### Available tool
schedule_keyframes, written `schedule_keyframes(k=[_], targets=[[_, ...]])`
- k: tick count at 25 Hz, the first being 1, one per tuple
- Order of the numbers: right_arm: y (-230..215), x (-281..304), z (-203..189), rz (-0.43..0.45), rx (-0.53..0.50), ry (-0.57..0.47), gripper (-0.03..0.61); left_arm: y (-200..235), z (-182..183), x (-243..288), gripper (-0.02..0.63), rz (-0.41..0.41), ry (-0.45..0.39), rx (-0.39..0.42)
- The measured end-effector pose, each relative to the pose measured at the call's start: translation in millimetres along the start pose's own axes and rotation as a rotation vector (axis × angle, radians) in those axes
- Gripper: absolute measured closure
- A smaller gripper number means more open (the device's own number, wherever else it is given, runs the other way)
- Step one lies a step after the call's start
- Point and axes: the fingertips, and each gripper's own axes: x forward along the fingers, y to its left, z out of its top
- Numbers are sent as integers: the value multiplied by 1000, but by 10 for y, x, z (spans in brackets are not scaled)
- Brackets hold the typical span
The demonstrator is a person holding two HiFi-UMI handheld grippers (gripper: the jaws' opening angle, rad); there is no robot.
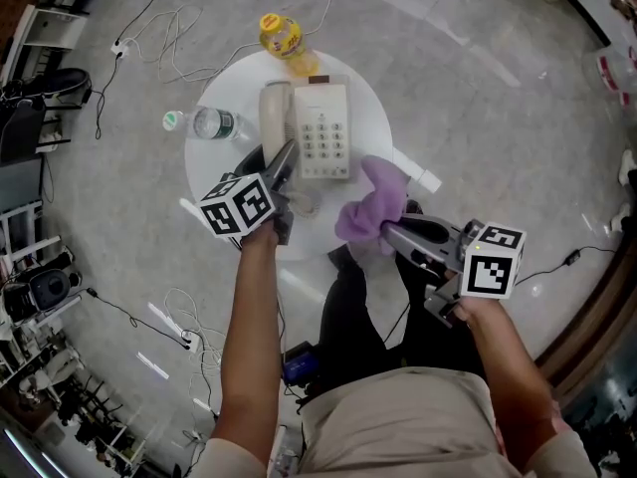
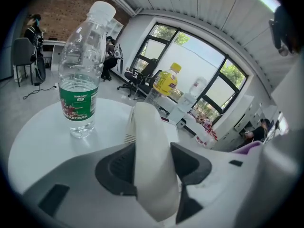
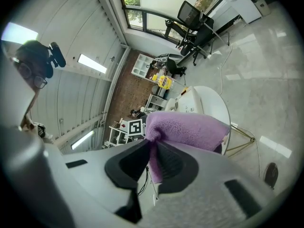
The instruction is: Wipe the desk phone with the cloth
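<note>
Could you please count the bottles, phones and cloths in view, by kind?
Bottles: 2, a clear bottle and a yellow bottle
Phone with handset: 1
Cloth: 1
Total: 4

Beige shirt (image 1: 398, 421), short-sleeved. Trousers (image 1: 343, 317) dark, near black. Left gripper (image 1: 283, 167) and right gripper (image 1: 391, 230): pale grey moulded shells, black textured pads on the fingers (image 2: 116, 167). Each carries a white cube (image 1: 237, 204) printed with black square markers on its faces.
</note>
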Motion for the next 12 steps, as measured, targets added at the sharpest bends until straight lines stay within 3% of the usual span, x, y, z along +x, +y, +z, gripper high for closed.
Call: schedule_keyframes(k=[12], targets=[[-61,61,-53,-8,5,10,541,81,-36,188,402,82,24,98]])
